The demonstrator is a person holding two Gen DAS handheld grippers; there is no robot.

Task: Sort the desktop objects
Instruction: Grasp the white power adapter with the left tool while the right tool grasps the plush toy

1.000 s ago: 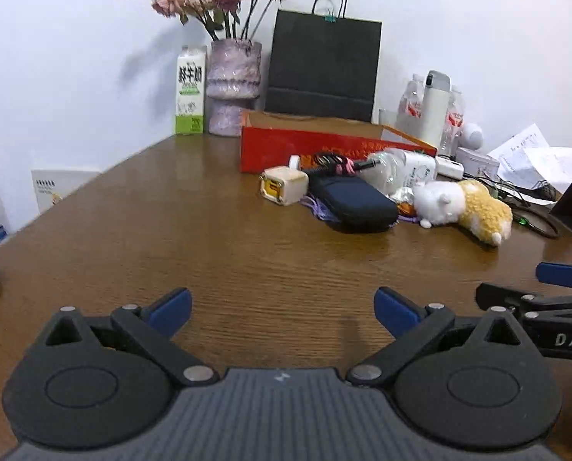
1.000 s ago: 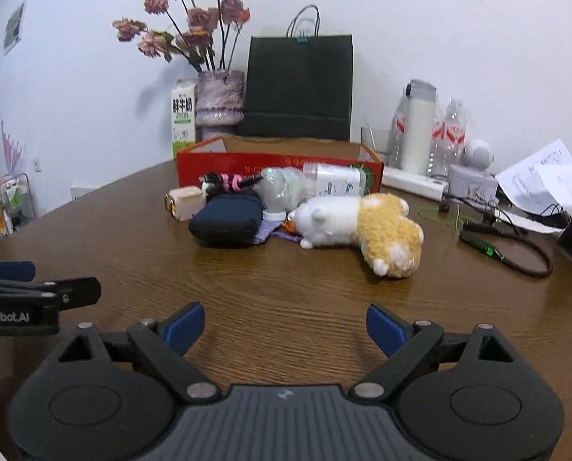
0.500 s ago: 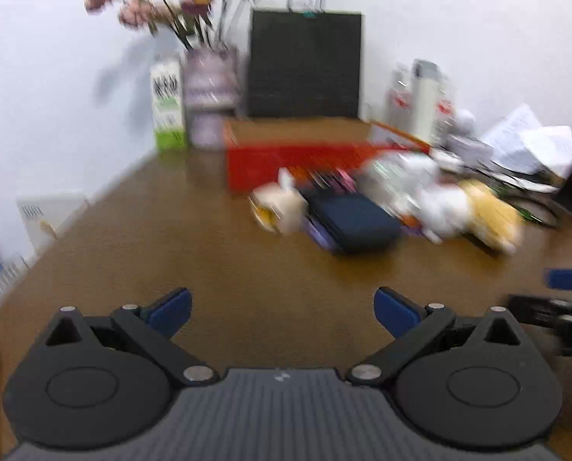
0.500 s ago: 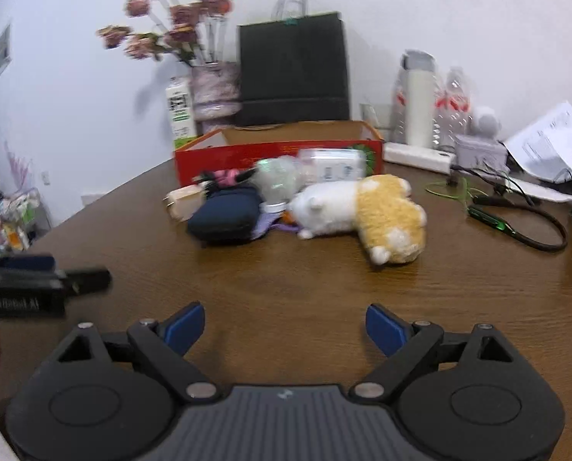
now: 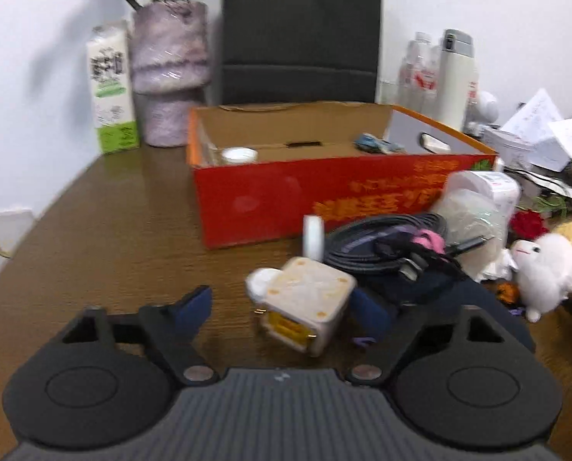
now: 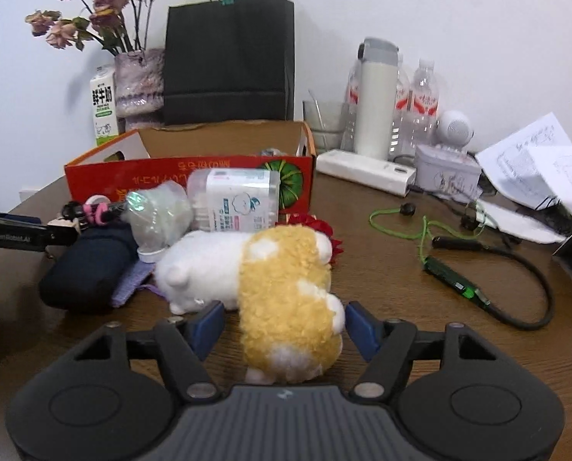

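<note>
A cream cube-shaped toy (image 5: 305,301) lies on the brown table between the fingers of my open left gripper (image 5: 282,311). Behind it lie a coiled black cable (image 5: 386,242) on a dark pouch (image 6: 90,265) and a clear plastic bottle (image 5: 474,211). A white and yellow plush toy (image 6: 270,280) lies between the fingers of my open right gripper (image 6: 286,324); it also shows in the left wrist view (image 5: 547,265). An open red cardboard box (image 5: 324,176) stands behind the pile. My left gripper shows in the right wrist view (image 6: 21,232).
A black paper bag (image 6: 228,53), a vase of dried flowers (image 6: 136,80) and a milk carton (image 6: 103,105) stand at the back. A white flask (image 6: 376,96), water bottles (image 6: 422,100), a power strip (image 6: 366,171), papers (image 6: 535,157) and a green cable (image 6: 439,246) fill the right.
Both grippers have moved forward to the pile. The cube toy now sits between the left fingers and the plush toy between the right fingers. Both stay open.
</note>
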